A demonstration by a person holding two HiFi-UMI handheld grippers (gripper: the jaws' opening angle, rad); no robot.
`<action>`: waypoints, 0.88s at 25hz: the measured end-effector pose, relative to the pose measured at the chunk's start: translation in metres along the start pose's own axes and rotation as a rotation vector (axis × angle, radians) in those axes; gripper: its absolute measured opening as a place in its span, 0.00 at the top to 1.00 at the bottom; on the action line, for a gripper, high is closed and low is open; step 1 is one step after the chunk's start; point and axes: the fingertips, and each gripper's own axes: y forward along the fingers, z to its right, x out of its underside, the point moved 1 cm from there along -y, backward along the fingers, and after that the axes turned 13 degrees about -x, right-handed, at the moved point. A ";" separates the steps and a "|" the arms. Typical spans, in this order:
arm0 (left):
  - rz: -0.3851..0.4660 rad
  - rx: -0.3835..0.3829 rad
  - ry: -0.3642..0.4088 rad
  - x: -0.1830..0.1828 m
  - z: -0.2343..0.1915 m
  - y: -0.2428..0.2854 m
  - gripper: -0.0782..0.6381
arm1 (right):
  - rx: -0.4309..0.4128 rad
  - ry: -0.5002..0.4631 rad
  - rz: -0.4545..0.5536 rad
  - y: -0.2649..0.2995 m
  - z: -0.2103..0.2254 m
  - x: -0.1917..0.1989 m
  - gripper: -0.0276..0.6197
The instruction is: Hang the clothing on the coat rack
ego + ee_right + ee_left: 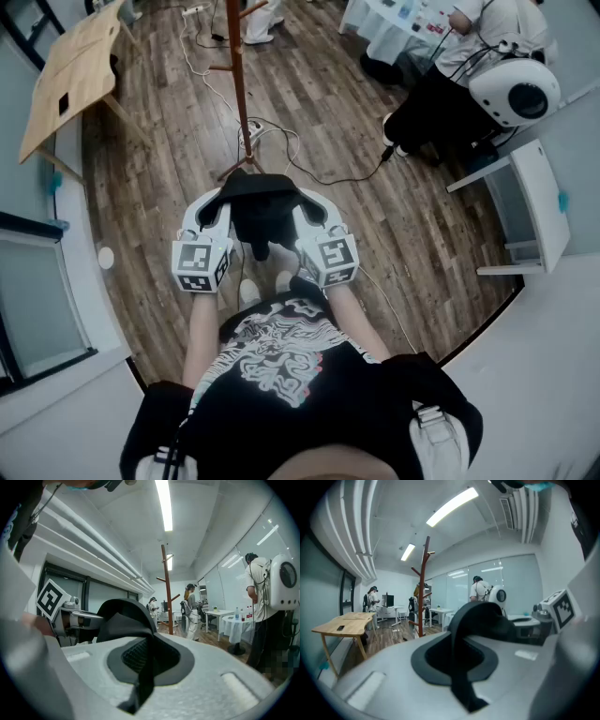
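Looking down through the head view, I see a soft black fabric garment (262,217) bunched in limp folds between my two tools, above the brown wood-plank floor (169,187). The left gripper (217,202), smooth white plastic with a square-marker cube at its rear, sits at nine o'clock of the cloth, and the matching right gripper (307,202) sits at three o'clock.

In the left gripper view the jaws are pressed together on a matte dark strip of the garment. The strip runs down the seam between them and swells into a rounded hump beyond. In the right gripper view the jaws are likewise clamped, with a thin fold pinched against the textured black pad (129,656).

A slim reddish-brown wooden coat rack (239,84) with short angled pegs stands at twelve o'clock of the garment, well apart from it. A pale wooden table (70,75) lies at ten o'clock.
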 end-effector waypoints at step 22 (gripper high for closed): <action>-0.002 -0.094 0.016 -0.007 0.009 0.000 0.88 | -0.111 0.025 0.011 -0.005 0.011 0.006 0.94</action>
